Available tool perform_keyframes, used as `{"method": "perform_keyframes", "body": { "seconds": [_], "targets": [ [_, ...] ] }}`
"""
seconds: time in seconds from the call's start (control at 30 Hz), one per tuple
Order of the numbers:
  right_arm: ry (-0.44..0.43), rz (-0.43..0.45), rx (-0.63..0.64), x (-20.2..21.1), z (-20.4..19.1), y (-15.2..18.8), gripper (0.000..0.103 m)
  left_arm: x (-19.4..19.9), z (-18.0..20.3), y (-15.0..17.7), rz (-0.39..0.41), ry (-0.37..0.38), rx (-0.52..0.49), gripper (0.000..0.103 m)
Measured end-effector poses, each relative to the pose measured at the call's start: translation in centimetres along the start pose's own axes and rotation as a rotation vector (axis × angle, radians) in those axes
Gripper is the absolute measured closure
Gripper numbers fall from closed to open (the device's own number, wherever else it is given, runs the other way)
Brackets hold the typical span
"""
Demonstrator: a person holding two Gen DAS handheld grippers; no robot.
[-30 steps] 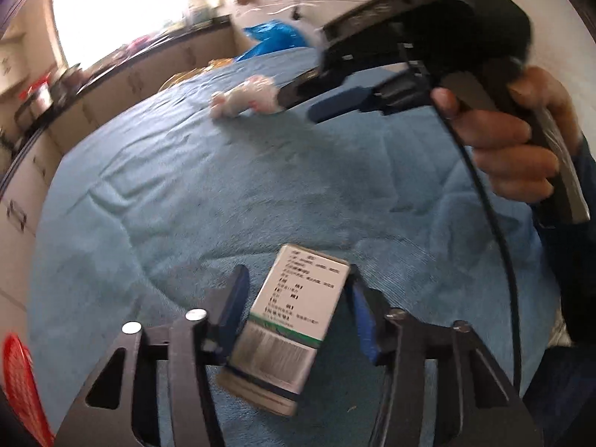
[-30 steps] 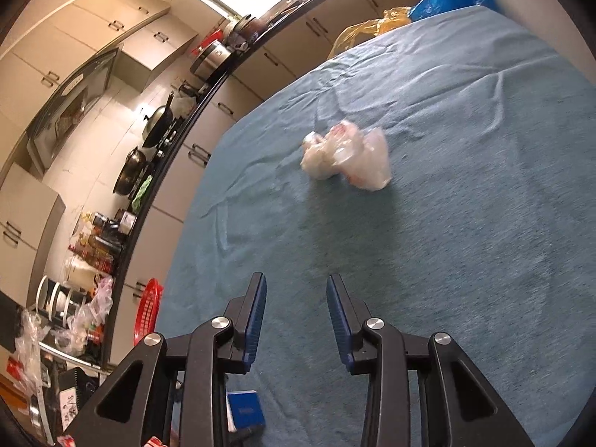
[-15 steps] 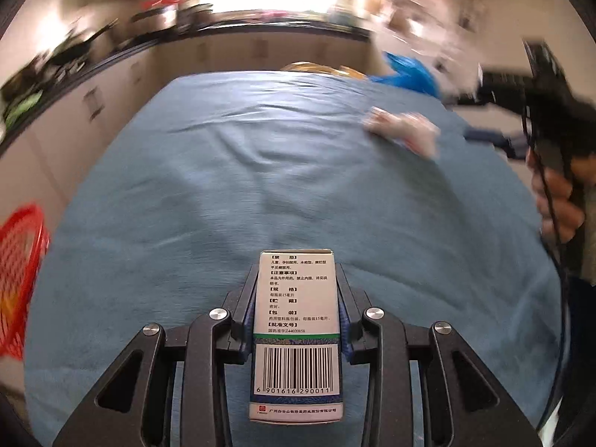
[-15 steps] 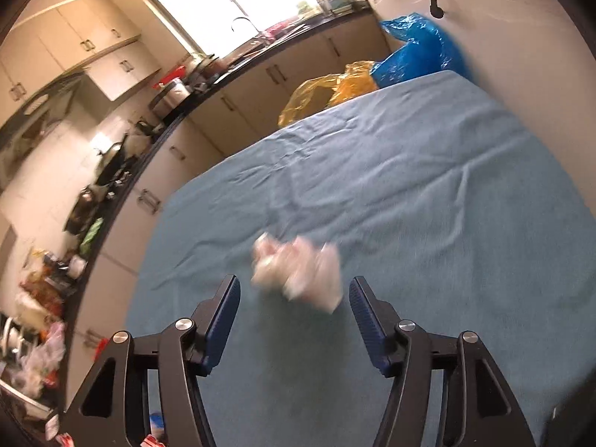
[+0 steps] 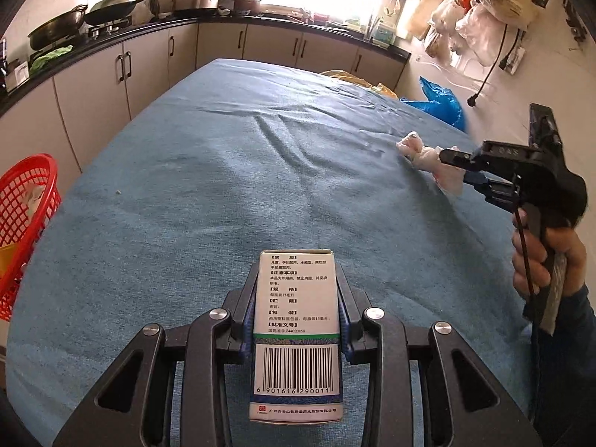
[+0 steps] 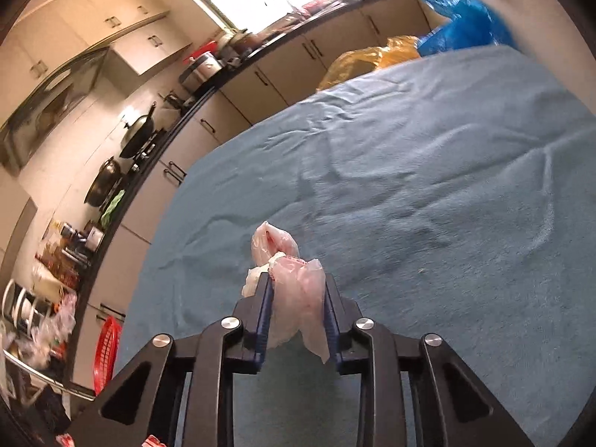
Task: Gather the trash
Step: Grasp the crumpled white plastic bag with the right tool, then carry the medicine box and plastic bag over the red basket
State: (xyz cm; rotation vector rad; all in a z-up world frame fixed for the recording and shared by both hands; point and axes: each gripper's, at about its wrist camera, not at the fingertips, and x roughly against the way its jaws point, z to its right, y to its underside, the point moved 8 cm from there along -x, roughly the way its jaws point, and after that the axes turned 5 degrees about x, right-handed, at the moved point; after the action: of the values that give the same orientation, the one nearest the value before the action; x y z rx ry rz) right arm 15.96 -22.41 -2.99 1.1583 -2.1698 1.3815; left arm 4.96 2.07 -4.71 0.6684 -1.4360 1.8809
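Note:
My left gripper (image 5: 297, 298) is shut on a white medicine box (image 5: 297, 331) with a barcode, held above the blue tablecloth (image 5: 223, 186). My right gripper (image 6: 296, 298) is shut on a crumpled pinkish plastic wrapper (image 6: 294, 290), lifted over the cloth. In the left wrist view the right gripper (image 5: 456, 165) shows at the right with the wrapper (image 5: 428, 158) in its jaws. A red basket (image 5: 26, 219) stands off the table's left edge; it also shows in the right wrist view (image 6: 108, 354).
Kitchen counters with woks and pots (image 5: 93, 18) run along the left and back. A yellow bag (image 6: 368, 59) and a blue bag (image 6: 462, 18) sit beyond the table's far end. Plastic bags (image 5: 480, 3) hang on the right wall.
My left gripper closed on the medicine box and lifted it upright. My right gripper reached the wrapper, closed on it and raised it off the cloth.

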Motion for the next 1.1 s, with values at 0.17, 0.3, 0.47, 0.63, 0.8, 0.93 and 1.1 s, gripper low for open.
{"method": "perform_keyframes", "body": {
  "seconds": [0.17, 0.3, 0.47, 0.63, 0.8, 0.93, 1.1],
  "targets": [
    [-0.003, 0.051, 0.109, 1.8, -3.8, 1.0, 0.078, 0.1, -0.1, 0.2, 0.003, -0.013, 0.004, 0.07],
    [-0.001, 0.082, 0.231, 2.7, -7.8, 2.7, 0.078, 0.4, -0.3, 0.2, 0.023, -0.054, 0.012, 0.07],
    [-0.015, 0.089, 0.326, 3.0, -10.8, 4.7, 0.078, 1.5, -0.8, -0.4, 0.062, -0.089, 0.012, 0.07],
    [-0.042, 0.099, 0.375, 3.5, -12.4, 5.3, 0.078, 2.8, -2.2, -1.3, 0.096, -0.125, 0.041, 0.07],
    [-0.053, 0.084, 0.414, 3.2, -13.4, 6.4, 0.078, 4.1, -3.0, -2.2, 0.14, -0.169, 0.052, 0.07],
    [-0.05, 0.081, 0.457, 3.1, -14.2, 7.1, 0.078, 4.3, -3.0, -2.3, 0.147, -0.188, 0.039, 0.07],
    [-0.046, 0.088, 0.492, 3.0, -14.9, 7.7, 0.078, 4.1, -3.1, -2.1, 0.145, -0.212, 0.026, 0.07]
  ]
}}
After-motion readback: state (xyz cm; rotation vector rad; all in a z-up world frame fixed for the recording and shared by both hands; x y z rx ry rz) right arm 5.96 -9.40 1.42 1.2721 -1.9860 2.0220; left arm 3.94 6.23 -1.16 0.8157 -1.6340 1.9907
